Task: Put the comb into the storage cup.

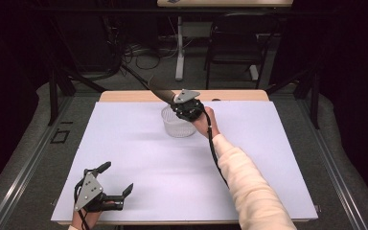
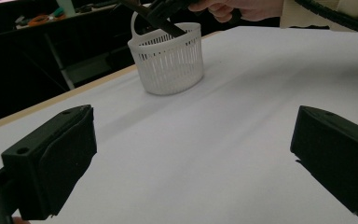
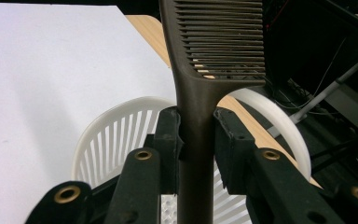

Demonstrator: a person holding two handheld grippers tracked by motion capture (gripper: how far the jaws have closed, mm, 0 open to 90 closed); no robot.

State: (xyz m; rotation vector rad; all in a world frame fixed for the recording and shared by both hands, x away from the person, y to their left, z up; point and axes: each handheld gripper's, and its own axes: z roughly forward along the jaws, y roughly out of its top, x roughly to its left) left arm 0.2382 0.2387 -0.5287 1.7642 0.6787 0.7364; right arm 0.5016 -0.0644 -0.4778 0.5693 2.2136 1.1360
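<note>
Your right gripper (image 3: 196,135) clamps the comb (image 3: 214,42) by its handle over the basket (image 2: 168,60), probably tilted so the handle drops in first, while your left gripper (image 1: 116,180) rests open near the table's (image 1: 172,182) front edge.

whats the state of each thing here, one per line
comb: clamped by its handle in the right gripper, toothed end pointing away, held over the basket
basket: upright on the white sheet, comb's handle end reaching into its mouth
right gripper: shut on the comb handle
left gripper: open, nothing between its jaws, low over the sheet
white sheet: flat on the table
</note>
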